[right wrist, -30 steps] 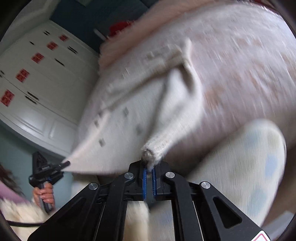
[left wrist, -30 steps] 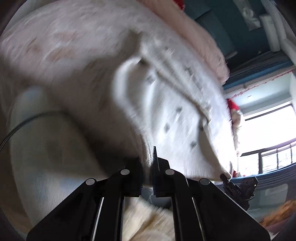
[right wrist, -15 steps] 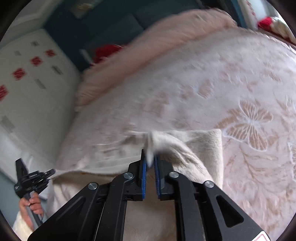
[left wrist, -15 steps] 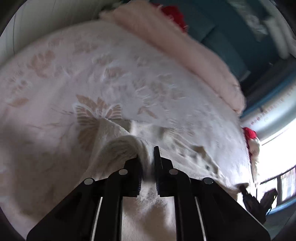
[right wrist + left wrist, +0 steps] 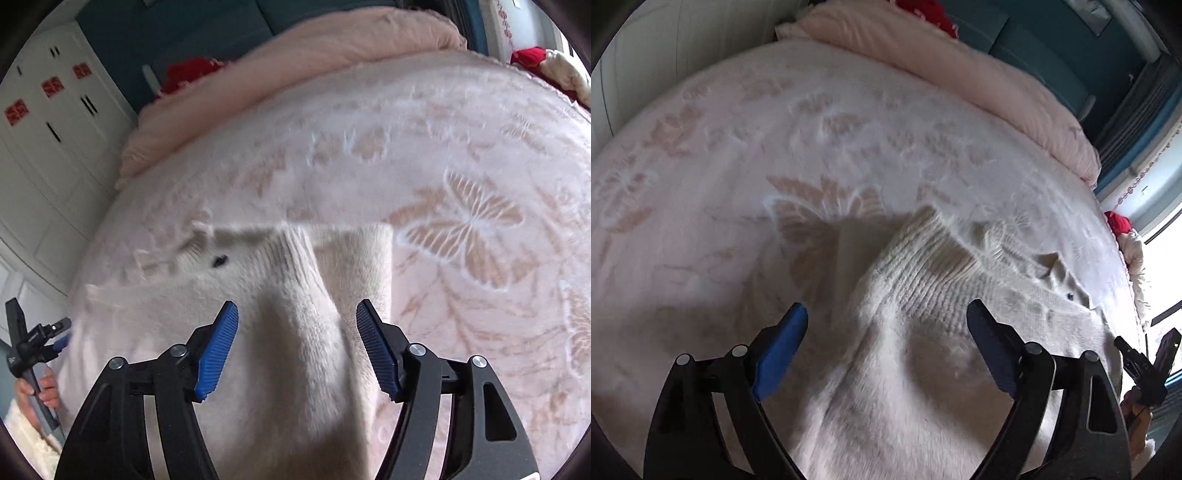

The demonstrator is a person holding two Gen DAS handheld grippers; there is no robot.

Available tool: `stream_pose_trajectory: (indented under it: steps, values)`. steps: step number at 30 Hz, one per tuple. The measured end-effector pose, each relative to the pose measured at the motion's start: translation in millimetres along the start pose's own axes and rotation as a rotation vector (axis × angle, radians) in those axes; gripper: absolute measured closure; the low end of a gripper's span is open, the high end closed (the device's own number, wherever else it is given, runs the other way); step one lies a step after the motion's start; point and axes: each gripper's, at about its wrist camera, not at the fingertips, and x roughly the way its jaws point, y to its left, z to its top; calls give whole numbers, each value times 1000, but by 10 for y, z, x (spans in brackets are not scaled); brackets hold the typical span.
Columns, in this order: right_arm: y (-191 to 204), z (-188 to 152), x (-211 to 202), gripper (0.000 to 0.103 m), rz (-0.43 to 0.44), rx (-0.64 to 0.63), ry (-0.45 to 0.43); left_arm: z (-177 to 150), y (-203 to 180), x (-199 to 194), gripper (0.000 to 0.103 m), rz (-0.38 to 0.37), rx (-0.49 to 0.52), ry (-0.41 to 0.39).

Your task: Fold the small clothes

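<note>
A small cream fuzzy knit garment (image 5: 923, 302) lies on the pink bedspread (image 5: 775, 140) with its ribbed edge folded over. My left gripper (image 5: 886, 317) is open and empty just above its left part. The garment also shows in the right wrist view (image 5: 295, 314), with a ribbed fold running toward me. My right gripper (image 5: 297, 314) is open and empty above that fold. The right gripper also shows at the far right of the left wrist view (image 5: 1145, 365). The left gripper, in a hand, shows at the left edge of the right wrist view (image 5: 33, 347).
A pink duvet (image 5: 960, 70) is bunched along the bed's far side. Red and white plush items (image 5: 1126, 236) lie at the bed edge by the window. White wardrobe doors (image 5: 55, 122) stand beyond the bed. A butterfly pattern (image 5: 469, 229) lies on the spread beside the garment.
Both grippers carried the garment's edges over and down onto the bed, then opened and let go. The garment now lies folded on the bedspread.
</note>
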Motion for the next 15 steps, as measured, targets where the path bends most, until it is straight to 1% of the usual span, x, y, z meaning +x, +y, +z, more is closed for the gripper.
stream_pose_trajectory:
  steps: [1,2,3,4,5,7,9,10,11,12,13,14,15]
  values:
    - [-6,-2,65,53,0,13,10,-11,-16,19,21,-5,-9,-3]
    - [-13,-4,102,73,16,20,17,1,-31,48,39,-19,-19,-6]
    - [7,-3,128,91,31,23,32,16,-47,68,53,-37,-25,2]
    - [46,10,82,92,37,18,17,41,-58,71,86,-44,-29,9]
    - [87,35,9,93,49,10,-10,82,-72,58,96,-50,-29,7]
    - [217,146,-290,94,90,-20,-100,205,-135,-116,97,-77,-15,-49]
    - [295,272,-514,94,109,-29,-172,357,-240,-313,97,-86,18,-108]
    - [305,320,-556,94,112,-28,-188,423,-265,-354,97,-89,18,-122]
    - [300,380,-564,94,104,-24,-199,514,-299,-368,97,-72,11,-136]
    - [264,431,-477,94,68,-19,-191,559,-310,-329,97,-53,10,-137]
    - [224,450,-334,93,34,-17,-163,612,-306,-205,96,-12,11,-122]
    - [146,458,-145,92,4,0,-121,639,-274,-41,96,25,1,-92]
    - [16,422,140,92,-18,42,-55,644,-234,141,96,38,-13,-48]
